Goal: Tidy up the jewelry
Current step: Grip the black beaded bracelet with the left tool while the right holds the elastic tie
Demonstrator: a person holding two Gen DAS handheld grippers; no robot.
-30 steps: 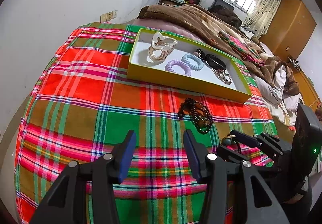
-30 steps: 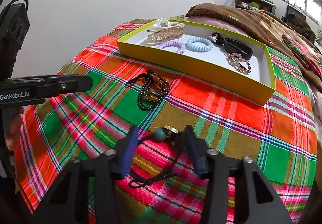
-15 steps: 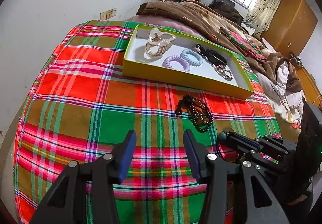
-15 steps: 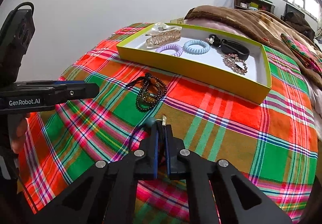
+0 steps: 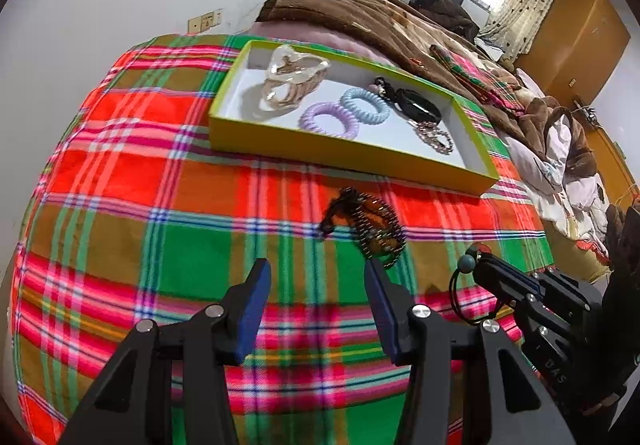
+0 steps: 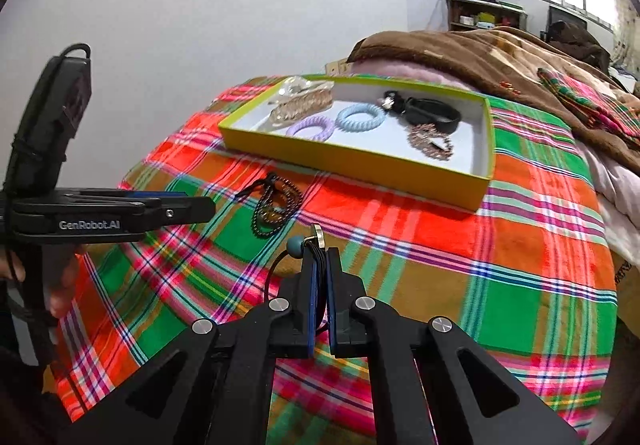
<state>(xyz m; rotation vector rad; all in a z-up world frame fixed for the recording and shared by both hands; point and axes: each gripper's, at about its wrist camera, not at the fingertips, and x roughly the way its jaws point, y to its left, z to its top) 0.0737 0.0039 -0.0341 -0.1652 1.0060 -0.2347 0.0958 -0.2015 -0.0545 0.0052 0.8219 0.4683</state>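
My right gripper (image 6: 320,257) is shut on a black cord necklace (image 6: 310,243) with a teal bead and a metal pendant, held above the plaid cloth; it also shows in the left wrist view (image 5: 466,265). My left gripper (image 5: 318,277) is open and empty over the cloth, just short of a dark beaded bracelet (image 5: 370,223), which also shows in the right wrist view (image 6: 276,207). A yellow tray (image 5: 344,153) holds a hair claw (image 5: 292,75), a purple coil tie (image 5: 330,121), a blue coil tie (image 5: 366,105), a black band (image 5: 418,109) and a pink chain piece (image 5: 434,137).
The plaid cloth (image 5: 132,185) covers a bed beside a white wall. A brown blanket (image 5: 360,13) lies behind the tray. Bedding is piled at the right (image 5: 560,165). A wooden wardrobe (image 5: 572,37) stands far right.
My right gripper closed on the cord necklace and lifted it off the cloth. My left gripper stayed open and moved slightly toward the tray.
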